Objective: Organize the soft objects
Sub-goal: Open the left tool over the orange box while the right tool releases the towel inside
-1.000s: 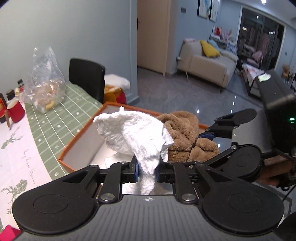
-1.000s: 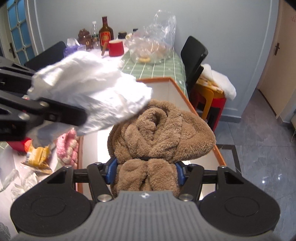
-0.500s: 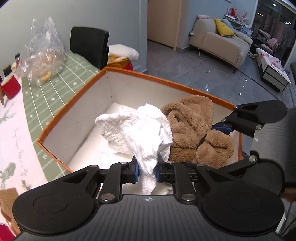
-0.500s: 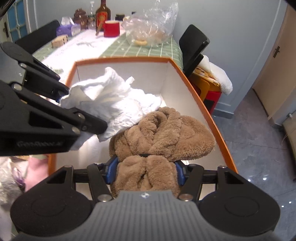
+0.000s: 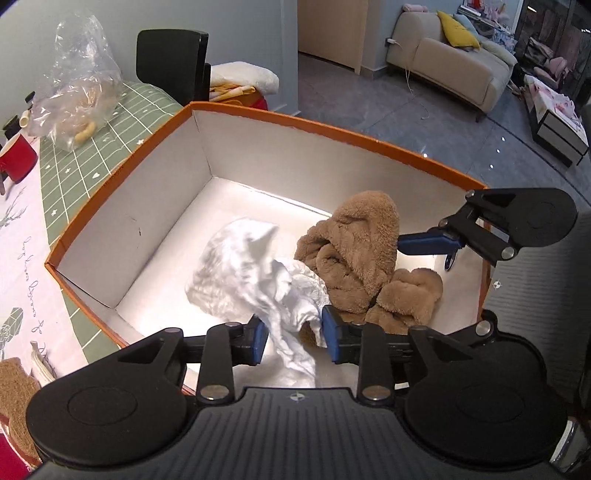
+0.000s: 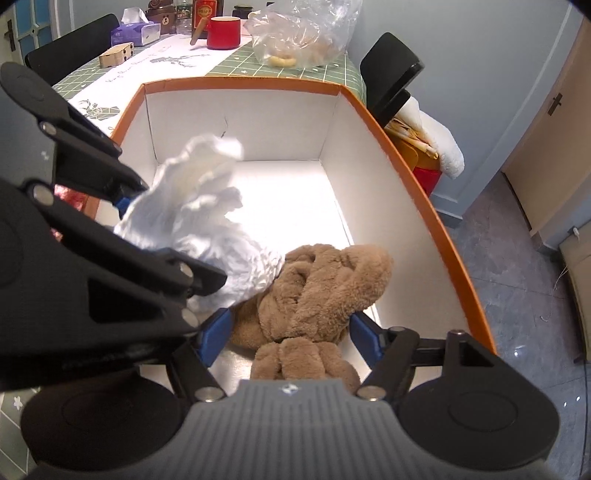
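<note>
A white crumpled cloth and a brown fluffy cloth lie inside the orange-rimmed white box. My left gripper is open, its blue pads on either side of the white cloth's tail. My right gripper is open around the brown cloth, which rests on the box floor. The white cloth lies left of the brown one, partly hidden by the left gripper's body. The right gripper also shows in the left wrist view.
The box stands on a table with a green checked cloth. A clear plastic bag, a red mug, bottles and a tissue box stand behind. A black chair is at the right.
Both grippers came down into the box and opened. The white cloth and the brown cloth were let go and now lie on the box floor.
</note>
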A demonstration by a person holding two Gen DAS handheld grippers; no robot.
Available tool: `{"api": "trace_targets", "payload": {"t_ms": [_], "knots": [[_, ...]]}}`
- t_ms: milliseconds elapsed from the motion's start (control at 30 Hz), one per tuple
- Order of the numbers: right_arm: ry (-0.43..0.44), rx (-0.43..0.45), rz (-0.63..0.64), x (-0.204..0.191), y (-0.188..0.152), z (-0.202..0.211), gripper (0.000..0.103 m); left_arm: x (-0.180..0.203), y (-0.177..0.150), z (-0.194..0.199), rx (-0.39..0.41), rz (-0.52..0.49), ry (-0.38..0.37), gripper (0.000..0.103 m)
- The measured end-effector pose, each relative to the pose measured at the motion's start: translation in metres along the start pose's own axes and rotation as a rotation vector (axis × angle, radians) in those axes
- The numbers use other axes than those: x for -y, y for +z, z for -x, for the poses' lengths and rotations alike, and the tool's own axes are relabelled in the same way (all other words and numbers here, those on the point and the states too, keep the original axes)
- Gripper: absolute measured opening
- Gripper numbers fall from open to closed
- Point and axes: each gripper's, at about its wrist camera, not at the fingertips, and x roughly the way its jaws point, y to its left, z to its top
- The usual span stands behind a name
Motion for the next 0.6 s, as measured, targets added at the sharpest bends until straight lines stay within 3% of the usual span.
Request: {"api": "trace_targets", "payload": {"t_ms": [67, 133, 400, 600], "knots": [[0.002, 0.016, -0.001, 0.000, -0.001, 0.007, 0.072, -0.001, 0.001, 0.008, 0.019, 0.004, -0.004, 0.053], [0.001, 0.033, -0.009, 0.002, -0.001, 0.015, 0.073, -0.003, 0.003, 0.017, 0.039, 0.008, -0.005, 0.058], [-0.018, 0.107, -0.040, 0.007, -0.003, 0.049, 0.074, -0.018, 0.006, 0.057, 0.094, 0.032, 0.017, 0.061], [-0.017, 0.161, -0.059, 0.000, 0.000, 0.070, 0.074, -0.033, -0.013, 0.097, 0.131, 0.018, 0.053, 0.065]]}}
